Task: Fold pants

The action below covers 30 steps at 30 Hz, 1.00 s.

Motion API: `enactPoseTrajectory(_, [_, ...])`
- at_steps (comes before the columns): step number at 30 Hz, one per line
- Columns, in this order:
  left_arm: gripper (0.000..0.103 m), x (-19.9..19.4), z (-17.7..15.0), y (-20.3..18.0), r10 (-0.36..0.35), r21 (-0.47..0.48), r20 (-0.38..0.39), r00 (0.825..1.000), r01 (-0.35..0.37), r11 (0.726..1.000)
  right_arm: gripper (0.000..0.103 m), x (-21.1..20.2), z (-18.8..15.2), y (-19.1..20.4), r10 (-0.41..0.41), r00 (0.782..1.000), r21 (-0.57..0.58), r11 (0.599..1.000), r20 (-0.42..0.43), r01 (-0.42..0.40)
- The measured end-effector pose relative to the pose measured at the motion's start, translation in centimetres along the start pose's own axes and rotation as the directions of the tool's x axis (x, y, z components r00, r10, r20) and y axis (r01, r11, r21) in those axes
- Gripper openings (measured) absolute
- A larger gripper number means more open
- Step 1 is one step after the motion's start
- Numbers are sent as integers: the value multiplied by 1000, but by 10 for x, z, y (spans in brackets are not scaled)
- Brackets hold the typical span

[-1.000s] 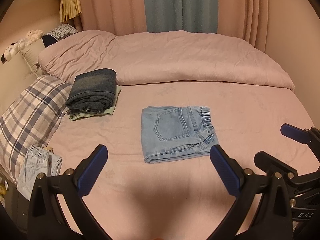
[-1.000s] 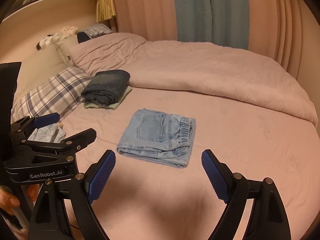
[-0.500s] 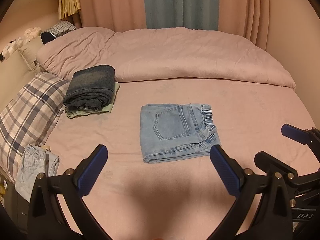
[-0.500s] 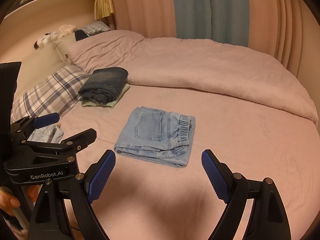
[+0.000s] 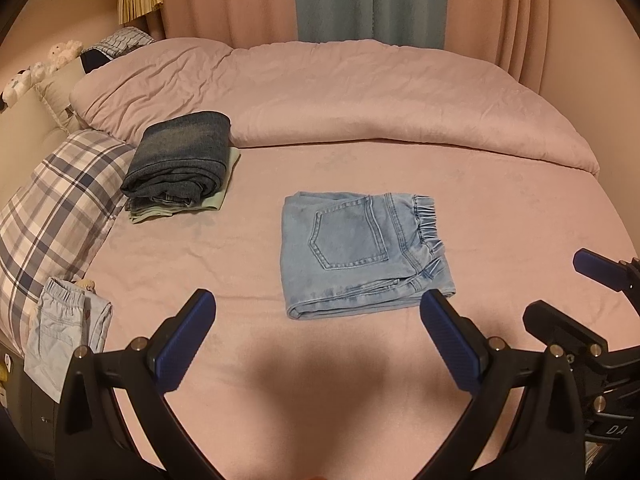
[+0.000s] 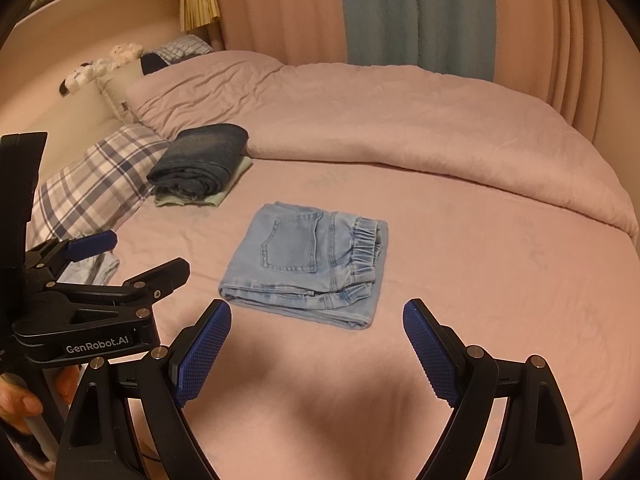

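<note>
Two handheld grippers hover above the near edge of a bed covered in a pink sheet (image 5: 500,208). The left gripper (image 5: 318,322) has its blue-padded jaws spread wide with nothing between them. The right gripper (image 6: 317,332) beside it is likewise released and empty. In the right wrist view, part of a person's hand (image 6: 18,402) shows at the lower left, around the left gripper's handle.

Just beyond both grippers, apart from their fingertips, lie the light blue denim pants (image 5: 362,250), folded into a flat rectangle on the middle of the sheet, back pocket facing up and elastic waistband toward the right.

Left of the denim pants and nearer the bed's edge sits a pale blue garment with an elastic waist (image 5: 66,340). Behind it lies a plaid pillow (image 5: 56,200). Farther back and left of the denim pants, folded dark jeans (image 5: 180,158) rest on top of a folded pale green cloth (image 5: 208,202). Beyond the denim pants, a rumpled pink duvet (image 5: 340,92) stretches across the bed, with pink and blue curtains (image 5: 368,0) behind it.
</note>
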<state>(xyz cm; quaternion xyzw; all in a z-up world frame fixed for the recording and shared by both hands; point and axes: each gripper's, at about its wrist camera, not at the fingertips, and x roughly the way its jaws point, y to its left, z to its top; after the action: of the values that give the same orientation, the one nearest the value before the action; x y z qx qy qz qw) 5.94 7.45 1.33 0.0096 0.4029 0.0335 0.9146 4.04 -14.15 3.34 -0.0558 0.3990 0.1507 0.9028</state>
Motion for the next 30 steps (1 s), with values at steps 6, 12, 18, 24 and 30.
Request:
enactPoseTrajectory(6, [102, 3, 1, -1, -2, 0, -4, 1000, 2, 1000, 88, 3, 1, -1, 0, 1000, 1, 1000, -5, 0])
enactPoseTrajectory(12, [102, 7, 1, -1, -3, 0, -11, 1000, 3, 1000, 88, 6, 2, 0, -1, 1000, 1, 1000, -11, 1])
enactPoseTrajectory(18, [102, 11, 1, 0, -4, 0, -17, 1000, 4, 1000, 88, 10, 2, 0, -2, 1000, 1, 1000, -15, 2])
enactPoseTrajectory(24, [102, 15, 1, 1, -4, 1, -22, 1000, 4, 1000, 88, 11, 2, 0, -2, 1000, 3, 1000, -16, 2])
enactPoseTrajectory(30, [102, 17, 1, 1, -3, 2, -24, 1000, 4, 1000, 88, 13, 1, 1, -2, 1000, 0, 1000, -19, 2])
